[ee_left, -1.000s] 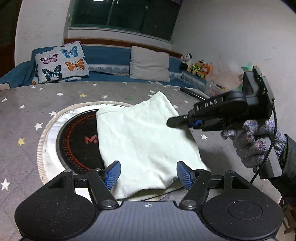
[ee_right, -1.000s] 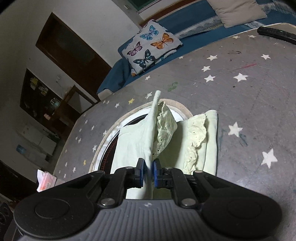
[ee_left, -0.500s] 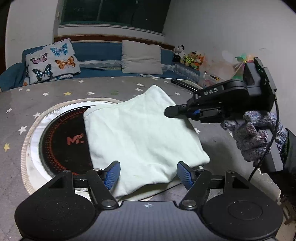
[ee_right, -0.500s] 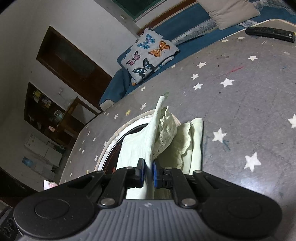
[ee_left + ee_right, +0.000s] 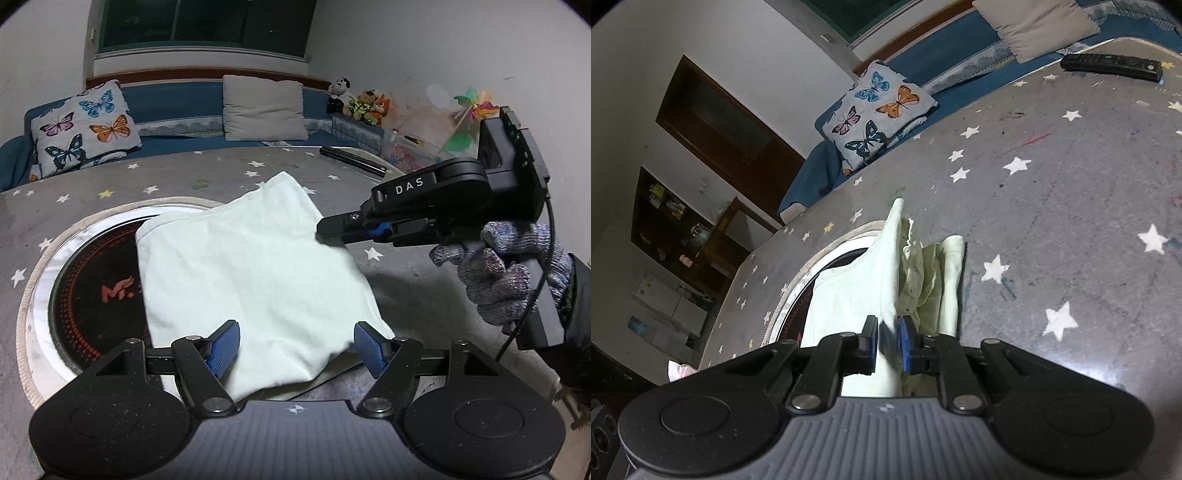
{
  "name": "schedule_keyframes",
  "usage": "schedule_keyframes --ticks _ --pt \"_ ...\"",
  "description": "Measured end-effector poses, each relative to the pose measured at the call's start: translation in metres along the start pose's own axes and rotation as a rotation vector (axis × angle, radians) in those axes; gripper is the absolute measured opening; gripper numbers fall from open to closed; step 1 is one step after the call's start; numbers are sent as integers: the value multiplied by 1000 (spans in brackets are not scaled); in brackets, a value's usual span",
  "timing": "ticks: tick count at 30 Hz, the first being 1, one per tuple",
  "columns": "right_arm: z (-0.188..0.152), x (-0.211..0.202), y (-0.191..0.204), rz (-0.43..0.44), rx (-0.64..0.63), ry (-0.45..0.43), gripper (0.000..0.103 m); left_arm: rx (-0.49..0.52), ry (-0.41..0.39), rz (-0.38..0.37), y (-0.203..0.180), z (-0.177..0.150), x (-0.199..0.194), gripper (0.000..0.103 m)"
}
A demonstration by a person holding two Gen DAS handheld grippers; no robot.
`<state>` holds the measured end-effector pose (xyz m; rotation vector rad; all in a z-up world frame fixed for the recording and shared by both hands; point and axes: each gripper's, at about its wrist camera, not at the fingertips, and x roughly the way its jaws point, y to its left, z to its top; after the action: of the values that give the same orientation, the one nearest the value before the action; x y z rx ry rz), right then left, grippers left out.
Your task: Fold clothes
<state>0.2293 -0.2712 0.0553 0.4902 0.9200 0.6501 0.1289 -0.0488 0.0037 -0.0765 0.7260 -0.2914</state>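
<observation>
1. The pale green garment lies folded over on the starry grey surface, partly covering the round hotplate set into it.
2. The right tongs are at its right edge. Their jaws are opening, with the lifted top layer between the blue pads, and the frilled layers lie just to the right below.
3. The left tongs hover spread wide over the near edge, gripping nothing.
4. The garment's long axis runs away from the left tongs, toward the sofa.
5. The near corner looks closest to the left tongs, so the next pinch would likely fall to them.
</observation>
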Motion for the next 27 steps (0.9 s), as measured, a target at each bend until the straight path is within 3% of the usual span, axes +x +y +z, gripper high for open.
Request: schedule_keyframes --ticks 9,23,25,27 --pt "-26 -26 1 -11 -48 30 13 47 27 -27 -14 -3 18 69" --pt "-67 -38 -11 101 40 59 13 103 41 -73 -35 -7 23 65" --pt "-66 -42 -12 99 46 35 4 108 38 -74 -34 -8 21 65" --pt "-65 -46 -14 96 52 11 1 112 34 -68 -31 -8 18 65"
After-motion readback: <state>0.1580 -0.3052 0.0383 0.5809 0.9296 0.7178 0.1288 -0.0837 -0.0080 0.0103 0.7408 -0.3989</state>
